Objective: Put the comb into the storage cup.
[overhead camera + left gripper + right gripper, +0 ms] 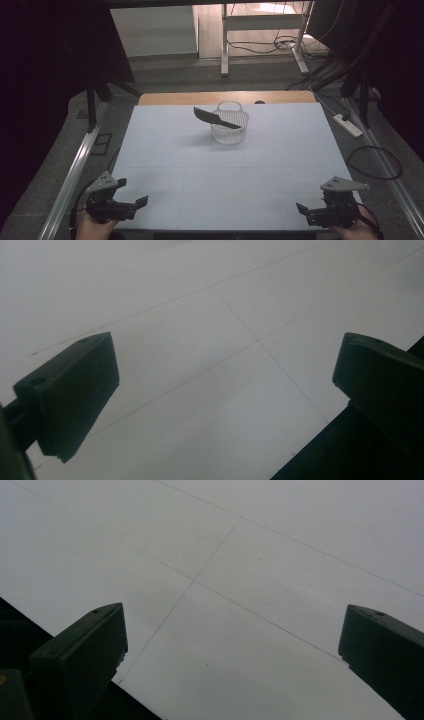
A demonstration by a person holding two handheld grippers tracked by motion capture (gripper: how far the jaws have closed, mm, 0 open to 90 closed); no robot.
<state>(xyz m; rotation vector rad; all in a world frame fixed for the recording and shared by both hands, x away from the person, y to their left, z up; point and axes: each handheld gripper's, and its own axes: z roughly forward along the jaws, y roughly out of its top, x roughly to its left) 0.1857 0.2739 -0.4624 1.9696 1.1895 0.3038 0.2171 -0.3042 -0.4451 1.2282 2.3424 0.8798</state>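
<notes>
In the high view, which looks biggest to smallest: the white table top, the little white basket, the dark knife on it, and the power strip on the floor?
1. Table top, by far the largest.
2. Basket.
3. Knife, as long as the basket is wide, but much thinner.
4. Power strip, smallest, though it lies lower on the floor, so its look is less sure.

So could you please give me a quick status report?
Left tongs and right tongs open, empty, near table edge. Knife lies across white basket. Nothing between.

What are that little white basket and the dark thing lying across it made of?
The basket looks like thin white plastic: slotted, see-through walls and a moulded loop handle. The dark utensil resting across its rim looks matte black, probably plastic or nylon; no shine shows, though the dim picture leaves that open.
</notes>
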